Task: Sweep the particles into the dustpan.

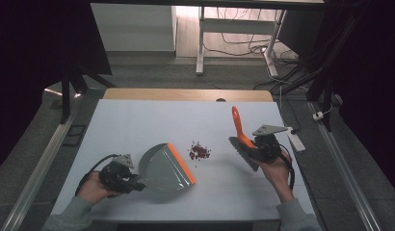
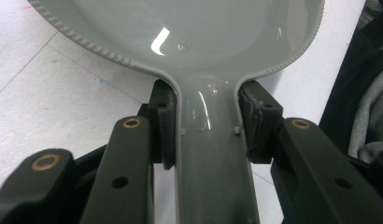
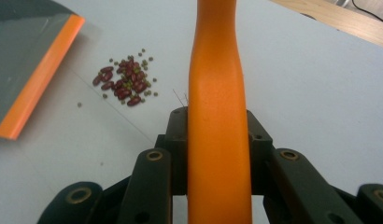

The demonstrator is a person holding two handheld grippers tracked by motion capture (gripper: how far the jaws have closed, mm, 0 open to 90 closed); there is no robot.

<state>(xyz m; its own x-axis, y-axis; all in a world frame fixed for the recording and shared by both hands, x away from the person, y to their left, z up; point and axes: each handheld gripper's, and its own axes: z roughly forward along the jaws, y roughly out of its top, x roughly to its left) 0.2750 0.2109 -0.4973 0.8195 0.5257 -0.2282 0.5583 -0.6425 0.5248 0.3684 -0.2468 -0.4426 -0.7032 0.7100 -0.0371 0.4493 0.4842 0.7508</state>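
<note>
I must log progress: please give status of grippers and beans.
Left gripper shut on dustpan. Right gripper shut on brush. Beans piled between, unswept. Nothing blocking.

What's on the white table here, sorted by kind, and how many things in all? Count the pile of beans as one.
Dustpan, grey with an orange lip: 1
Brush with an orange handle: 1
Pile of red and green beans: 1
Hand-held grippers, left gripper clamped on the dustpan's handle, right gripper clamped on the brush's handle: 2
Total: 5
</note>
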